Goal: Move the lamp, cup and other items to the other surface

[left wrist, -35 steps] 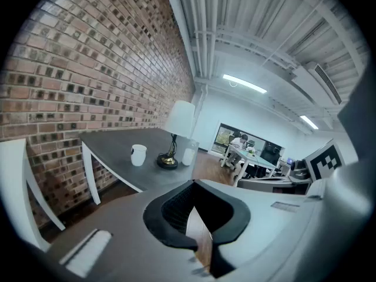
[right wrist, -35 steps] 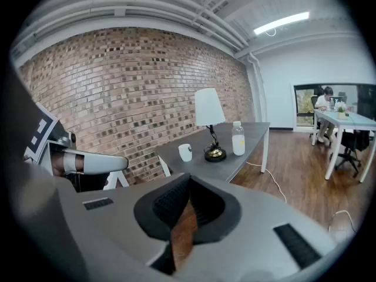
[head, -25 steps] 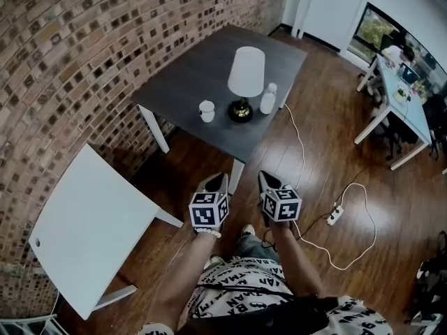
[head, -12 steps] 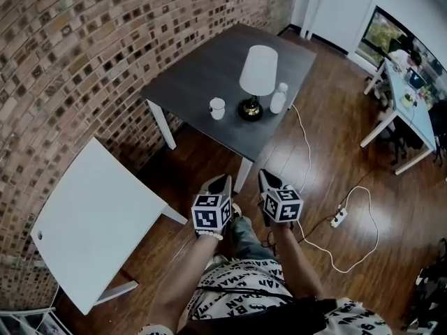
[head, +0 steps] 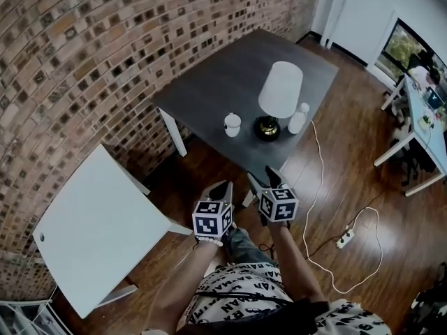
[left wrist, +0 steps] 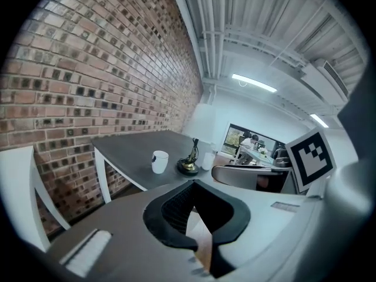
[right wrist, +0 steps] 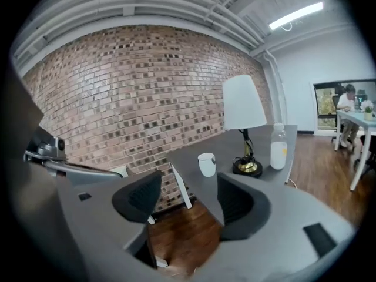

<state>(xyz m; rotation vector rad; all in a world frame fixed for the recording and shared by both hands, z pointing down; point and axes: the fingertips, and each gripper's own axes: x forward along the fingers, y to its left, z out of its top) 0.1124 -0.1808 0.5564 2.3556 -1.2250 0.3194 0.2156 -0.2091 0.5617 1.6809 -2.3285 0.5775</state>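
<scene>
From the head view, the lamp (head: 279, 93), cup (head: 232, 124) and bottle (head: 298, 118) stand together near the front edge of the dark table (head: 209, 82), ahead of both grippers and well apart from them. The white table (head: 98, 222), probably the other surface, lies to your left. Your left gripper (head: 225, 185) comes to a single point; your right gripper (head: 260, 180) shows two separate fingers and sits more directly below the lamp.

In the left gripper view, the pads meet at their tips with nothing between them. The cup (left wrist: 159, 161) is ahead and slightly left, with the lamp base just right of it.

In the right gripper view, the jaws have just been opening and stand wide, with only bare floor between them. The lamp (right wrist: 244, 107) rises upright ahead and to the right, its stem vertical, the cup (right wrist: 206, 164) left of it and the bottle (right wrist: 277, 147) right. I judge your right hand the nearer one for the lamp's stem.
</scene>
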